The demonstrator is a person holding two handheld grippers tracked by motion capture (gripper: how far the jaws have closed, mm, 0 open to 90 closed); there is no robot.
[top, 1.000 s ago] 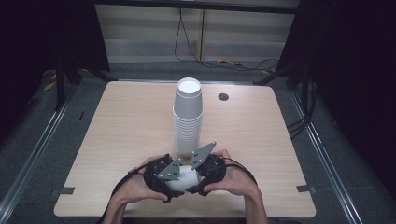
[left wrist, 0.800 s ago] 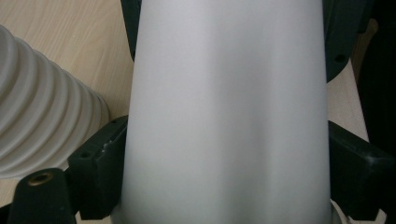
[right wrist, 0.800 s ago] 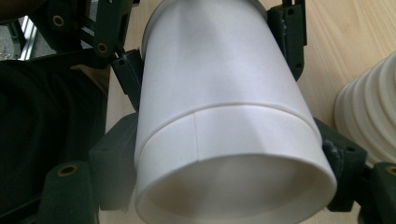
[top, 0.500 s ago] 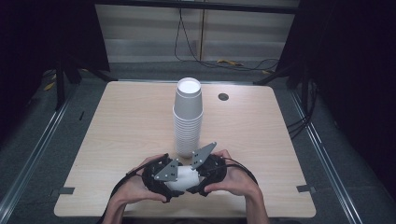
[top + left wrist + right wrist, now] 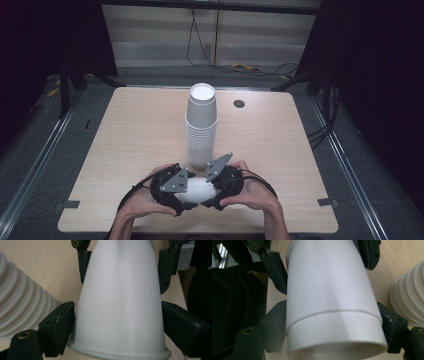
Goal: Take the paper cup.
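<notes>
Near the table's [image 5: 125, 130] front edge, the white cup [image 5: 200, 190] lies on its side between both hands, left gripper [image 5: 172, 189] just closing tighter on one end, right gripper [image 5: 222, 182] clamped on the other, the cup stack [image 5: 201, 125] just beyond.

Hidden between two grippers
Both grippers and hands cover most of the white cup [image 5: 196, 189]; the cup stack [image 5: 18, 302] runs off the left gripper view's edge.
</notes>
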